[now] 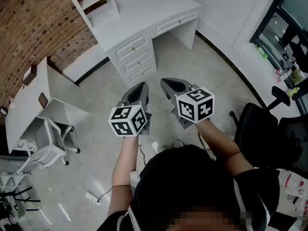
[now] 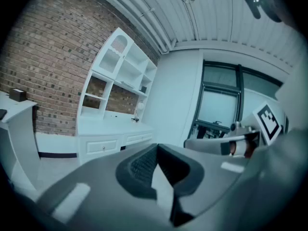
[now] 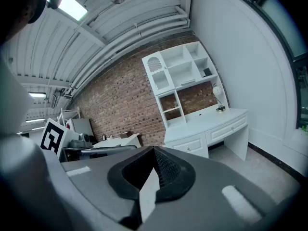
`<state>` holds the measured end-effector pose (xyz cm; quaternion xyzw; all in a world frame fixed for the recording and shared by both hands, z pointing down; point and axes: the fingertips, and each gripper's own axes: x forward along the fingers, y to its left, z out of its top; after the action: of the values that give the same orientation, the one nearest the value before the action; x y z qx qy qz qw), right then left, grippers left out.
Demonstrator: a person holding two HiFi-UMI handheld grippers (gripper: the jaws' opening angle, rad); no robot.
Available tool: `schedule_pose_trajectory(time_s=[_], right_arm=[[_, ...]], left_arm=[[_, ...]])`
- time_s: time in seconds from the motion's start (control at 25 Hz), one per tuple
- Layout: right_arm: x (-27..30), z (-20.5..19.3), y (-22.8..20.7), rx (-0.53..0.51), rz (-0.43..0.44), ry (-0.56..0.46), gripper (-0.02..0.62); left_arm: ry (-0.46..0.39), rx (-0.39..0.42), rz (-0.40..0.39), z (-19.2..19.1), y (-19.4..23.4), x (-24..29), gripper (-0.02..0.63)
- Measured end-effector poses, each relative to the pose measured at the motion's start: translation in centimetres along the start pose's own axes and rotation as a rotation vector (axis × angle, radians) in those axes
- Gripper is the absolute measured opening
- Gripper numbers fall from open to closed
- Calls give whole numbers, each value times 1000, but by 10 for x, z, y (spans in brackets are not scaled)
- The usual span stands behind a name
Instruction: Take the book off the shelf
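Item: book. Location: I cannot pick it out; presumably on the white shelf (image 3: 180,76), well ahead of me. Handling, my guess: stiff, light, smooth-covered; pinch at the spine. Tools: left claw (image 2: 156,148) and right claw (image 3: 154,150), both fully closed, empty.

The shelf unit (image 3: 180,73) stands on the desk (image 3: 211,118) against the wall (image 3: 120,100), a table (image 3: 120,140) to its left

I could read no words, numbers or brand names anywhere. The only printed signs were black-and-white square markers (image 1: 128,120) on the cubes of my left gripper (image 1: 139,90) and right gripper (image 1: 170,86). They carried block patterns, not letters.
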<state>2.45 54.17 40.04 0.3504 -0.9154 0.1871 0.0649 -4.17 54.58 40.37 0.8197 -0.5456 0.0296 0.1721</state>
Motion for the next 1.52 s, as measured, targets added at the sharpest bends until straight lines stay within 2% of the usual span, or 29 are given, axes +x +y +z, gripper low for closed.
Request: schedule_pose_trajectory(time_s=[0.32, 0.52, 1.0, 1.28, 1.52], right_arm=[[-3, 4, -20, -3, -3, -4, -3], [-6, 7, -34, 36, 9, -17, -3], [-13, 8, -76, 28, 39, 5, -2], [6, 11, -86, 39, 53, 12, -2], [47, 24, -102, 39, 30, 6, -2]], left_arm=[[9, 15, -9, 0, -15, 21, 5], [8, -2, -13, 0, -22, 34, 5], [13, 1, 10, -4, -43, 73, 5], [8, 5, 10, 3, -28, 93, 5], [4, 5, -10, 18, 9, 125, 5]])
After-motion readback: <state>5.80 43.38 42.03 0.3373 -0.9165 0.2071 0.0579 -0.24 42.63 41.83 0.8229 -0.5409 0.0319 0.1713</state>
